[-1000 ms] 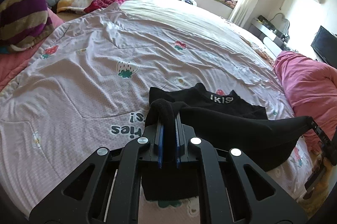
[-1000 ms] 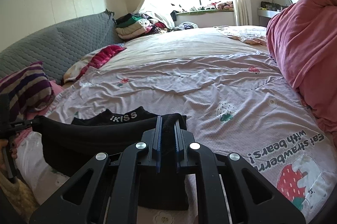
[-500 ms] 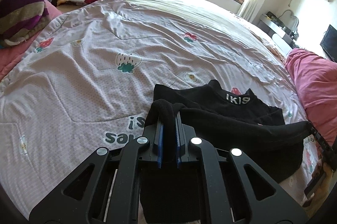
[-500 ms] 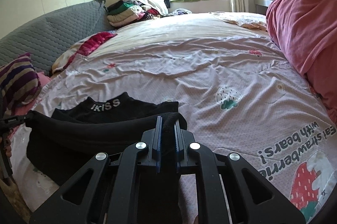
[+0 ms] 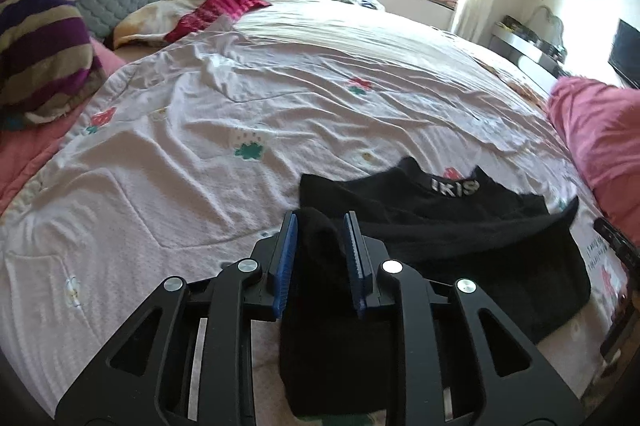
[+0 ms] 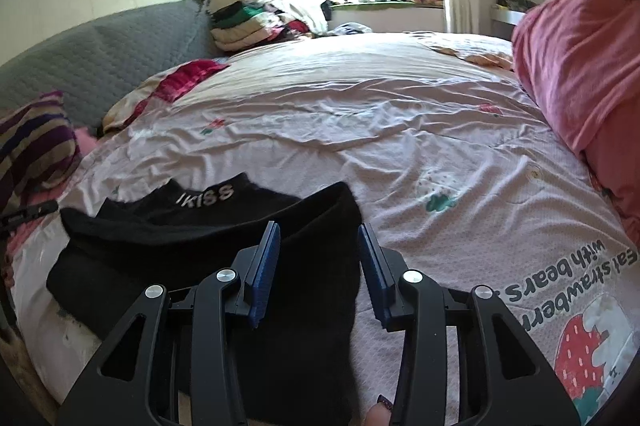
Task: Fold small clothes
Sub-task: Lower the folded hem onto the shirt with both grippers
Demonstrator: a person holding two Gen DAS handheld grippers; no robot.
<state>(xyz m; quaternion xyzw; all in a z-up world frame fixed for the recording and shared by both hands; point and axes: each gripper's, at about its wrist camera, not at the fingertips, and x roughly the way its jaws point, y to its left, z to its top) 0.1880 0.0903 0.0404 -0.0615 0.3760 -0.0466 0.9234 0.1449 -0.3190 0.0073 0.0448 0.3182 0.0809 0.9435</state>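
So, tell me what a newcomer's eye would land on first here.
The black knit garment with a white-lettered waistband lies on the pale pink strawberry-print bedsheet, between the open jaws of the left gripper and right gripper. A rumpled pink blanket is heaped at the bed's right side.

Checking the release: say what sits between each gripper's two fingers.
Black garment fabric lies between the open fingers of both the left gripper and right gripper, shown in each wrist view.

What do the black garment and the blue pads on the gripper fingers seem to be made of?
Black garment: soft matte knit, probably cotton; it drapes limply and carries a woven lettered band. Blue pads: ridged rubber or plastic, judging by the fine ribbing.
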